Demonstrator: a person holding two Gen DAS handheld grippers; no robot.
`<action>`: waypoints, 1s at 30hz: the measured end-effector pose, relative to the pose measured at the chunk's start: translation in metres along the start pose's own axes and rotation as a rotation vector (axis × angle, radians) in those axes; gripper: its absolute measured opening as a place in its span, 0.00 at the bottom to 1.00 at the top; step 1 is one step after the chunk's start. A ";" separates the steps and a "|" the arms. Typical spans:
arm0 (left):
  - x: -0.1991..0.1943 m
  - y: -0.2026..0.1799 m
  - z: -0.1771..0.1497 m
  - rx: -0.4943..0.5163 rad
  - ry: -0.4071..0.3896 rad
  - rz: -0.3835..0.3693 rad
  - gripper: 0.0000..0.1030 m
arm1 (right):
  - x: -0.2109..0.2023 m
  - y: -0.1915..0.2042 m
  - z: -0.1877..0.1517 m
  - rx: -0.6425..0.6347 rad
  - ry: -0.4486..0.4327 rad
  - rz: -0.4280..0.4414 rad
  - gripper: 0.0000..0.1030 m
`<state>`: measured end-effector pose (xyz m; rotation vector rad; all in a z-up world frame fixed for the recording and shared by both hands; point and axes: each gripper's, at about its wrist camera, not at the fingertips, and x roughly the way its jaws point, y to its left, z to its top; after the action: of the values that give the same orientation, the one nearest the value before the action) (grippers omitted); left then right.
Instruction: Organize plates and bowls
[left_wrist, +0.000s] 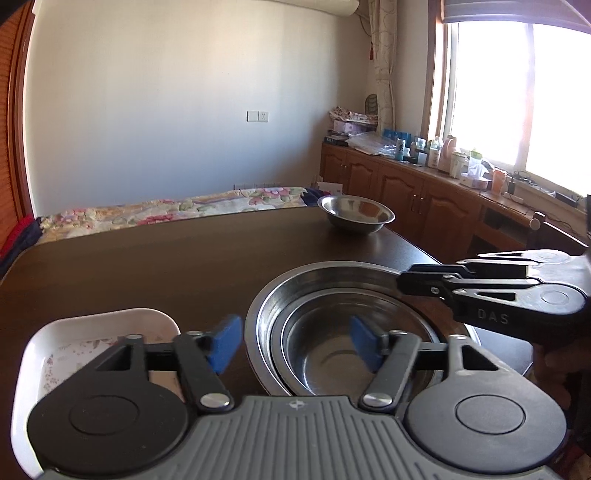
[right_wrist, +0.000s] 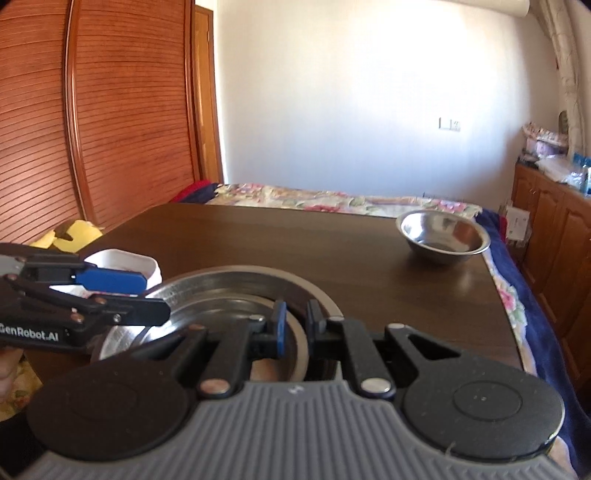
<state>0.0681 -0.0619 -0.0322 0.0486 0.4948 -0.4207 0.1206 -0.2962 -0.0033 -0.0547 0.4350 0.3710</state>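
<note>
Steel bowls (left_wrist: 332, 295) sit nested on the dark wooden table (left_wrist: 147, 266), close in front of me. My left gripper (left_wrist: 295, 343) is open. One of its blue pads (left_wrist: 225, 343) is outside the stack's left rim and the other hangs over the inner bowl, neither pressing. My right gripper (right_wrist: 295, 325) comes in from the right and is shut on the large bowl's rim (right_wrist: 236, 271); it also appears as the right gripper (left_wrist: 404, 282) in the left wrist view. A white flowered dish (left_wrist: 92, 332) lies left of the stack. A single steel bowl (left_wrist: 356, 214) stands at the table's far right.
A bed with a floral cover (left_wrist: 166, 210) lies beyond the table's far edge. Wooden cabinets (left_wrist: 406, 192) with bottles and clutter run under the window on the right. A louvred wooden wardrobe (right_wrist: 92, 129) stands to the left, with a yellow item (right_wrist: 74, 232) beside the table.
</note>
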 end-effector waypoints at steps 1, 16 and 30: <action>0.000 0.000 0.000 0.003 -0.003 0.006 0.74 | -0.002 0.001 -0.002 -0.004 -0.011 -0.016 0.12; 0.003 0.005 -0.001 -0.026 -0.012 0.038 0.93 | -0.020 -0.001 -0.013 0.014 -0.055 -0.093 0.43; 0.010 0.009 0.019 -0.037 -0.036 0.053 0.99 | -0.019 -0.015 -0.011 0.031 -0.108 -0.159 0.96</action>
<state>0.0880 -0.0603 -0.0200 0.0186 0.4646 -0.3604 0.1051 -0.3180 -0.0058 -0.0382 0.3271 0.2099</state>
